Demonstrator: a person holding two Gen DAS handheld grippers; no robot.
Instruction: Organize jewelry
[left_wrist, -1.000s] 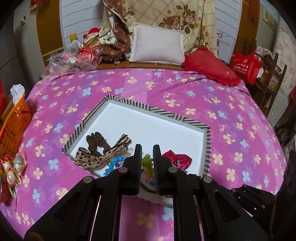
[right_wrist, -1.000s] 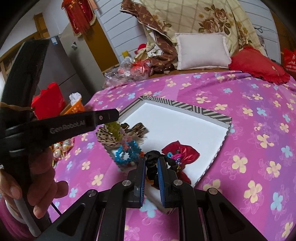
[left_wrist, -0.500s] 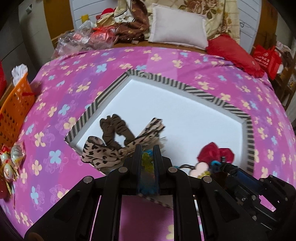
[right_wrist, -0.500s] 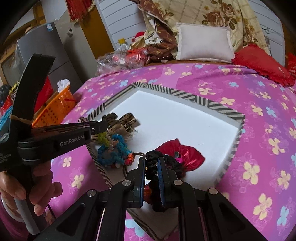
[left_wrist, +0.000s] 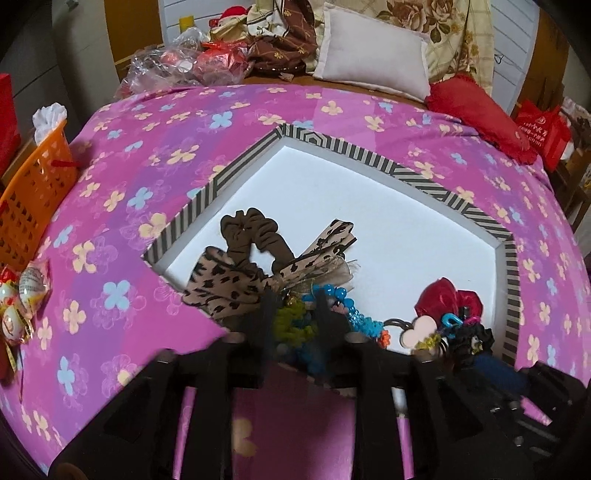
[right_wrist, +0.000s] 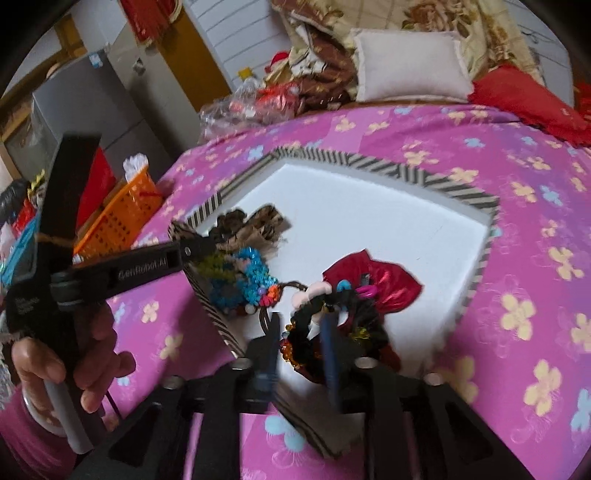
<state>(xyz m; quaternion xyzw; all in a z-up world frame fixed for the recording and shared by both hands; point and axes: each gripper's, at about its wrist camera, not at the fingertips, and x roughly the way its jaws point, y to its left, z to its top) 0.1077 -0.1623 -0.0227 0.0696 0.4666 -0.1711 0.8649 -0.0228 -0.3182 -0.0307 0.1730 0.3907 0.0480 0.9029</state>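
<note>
On the floral bedspread (left_wrist: 110, 206):
Tray (left_wrist: 347, 149): shallow, striped rim, white floor.
Left gripper (left_wrist: 293, 314): jaws spread around fuzzy green-and-blue hair tie (left_wrist: 295, 326), at tray's near edge.
Right gripper (right_wrist: 301, 328): jaws parted around black ruffled scrunchie (right_wrist: 314, 336), beside shiny red bow (right_wrist: 373, 280).
Leopard bow (left_wrist: 229, 284): soft fabric, far-left corner.

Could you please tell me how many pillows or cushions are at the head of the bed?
2: a white pillow in the middle, and a red cushion to its right. Others may be hidden under the heaped bedding.
</note>
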